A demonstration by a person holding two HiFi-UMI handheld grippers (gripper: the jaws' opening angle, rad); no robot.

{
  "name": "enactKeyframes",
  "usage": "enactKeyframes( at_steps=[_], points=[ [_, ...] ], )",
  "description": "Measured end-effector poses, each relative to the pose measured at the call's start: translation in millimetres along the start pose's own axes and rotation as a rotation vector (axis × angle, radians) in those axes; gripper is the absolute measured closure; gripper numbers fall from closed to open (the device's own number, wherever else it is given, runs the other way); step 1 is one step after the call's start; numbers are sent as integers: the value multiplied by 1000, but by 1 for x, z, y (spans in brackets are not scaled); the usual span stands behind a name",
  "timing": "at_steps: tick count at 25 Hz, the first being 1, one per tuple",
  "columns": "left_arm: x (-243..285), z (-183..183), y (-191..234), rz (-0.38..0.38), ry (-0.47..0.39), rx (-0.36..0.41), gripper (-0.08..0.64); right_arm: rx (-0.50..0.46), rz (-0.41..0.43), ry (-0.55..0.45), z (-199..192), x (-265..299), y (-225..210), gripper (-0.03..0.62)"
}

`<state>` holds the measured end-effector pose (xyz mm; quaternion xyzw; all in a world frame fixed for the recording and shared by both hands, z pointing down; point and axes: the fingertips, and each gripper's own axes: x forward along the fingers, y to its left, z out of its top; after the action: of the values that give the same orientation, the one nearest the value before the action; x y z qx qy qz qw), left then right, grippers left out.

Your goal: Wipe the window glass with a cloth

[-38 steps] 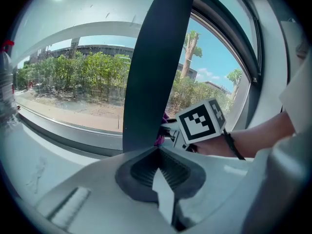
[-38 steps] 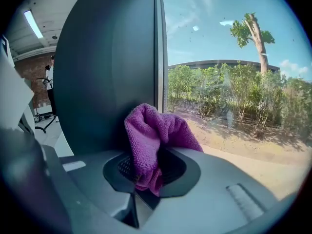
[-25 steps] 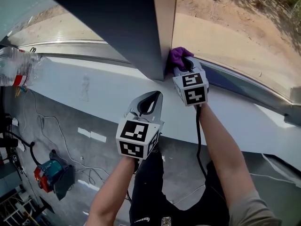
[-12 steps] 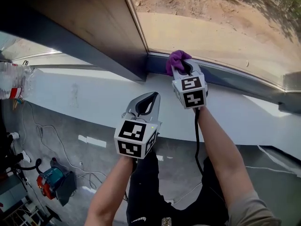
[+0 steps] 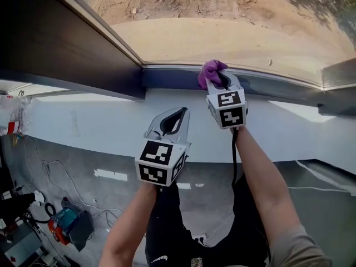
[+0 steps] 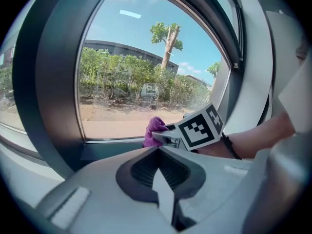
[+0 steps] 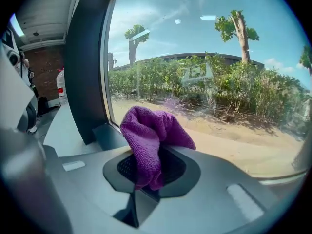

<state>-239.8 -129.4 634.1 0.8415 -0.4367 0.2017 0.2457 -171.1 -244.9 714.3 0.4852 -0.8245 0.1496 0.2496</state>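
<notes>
The right gripper [image 5: 216,79] has slid away from the dark frame [image 5: 67,49] and pinches the purple cloth [image 5: 210,69] at the bottom edge of the window glass [image 5: 222,38], which spreads up ahead, while the left gripper [image 5: 177,114], closed and empty, hangs farther back.

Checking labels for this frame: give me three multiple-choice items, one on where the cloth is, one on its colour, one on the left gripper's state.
1. Where is the cloth?
A) held by the right gripper at the window's lower frame
B) on the floor
C) lying loose on the white sill

2. Its colour?
A) yellow
B) purple
C) white

3. The left gripper's jaws?
A) wide apart
B) shut on a bottle
C) together, empty

Answers:
1 A, the right gripper view shows it pinched between the jaws.
2 B, it is purple in every view.
3 C, the left gripper view shows nothing between them.
</notes>
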Motion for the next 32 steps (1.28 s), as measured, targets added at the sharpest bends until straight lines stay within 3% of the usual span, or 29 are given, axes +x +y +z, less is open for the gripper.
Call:
enactKeyframes(
  at_steps=[13, 32],
  points=[
    [55, 12, -91, -86, 18, 56, 560, 63, -148, 22, -48, -66, -124, 506],
    [128, 23, -226, -187, 15, 133, 560, 114, -284, 37, -105, -149, -282, 506]
  ],
)
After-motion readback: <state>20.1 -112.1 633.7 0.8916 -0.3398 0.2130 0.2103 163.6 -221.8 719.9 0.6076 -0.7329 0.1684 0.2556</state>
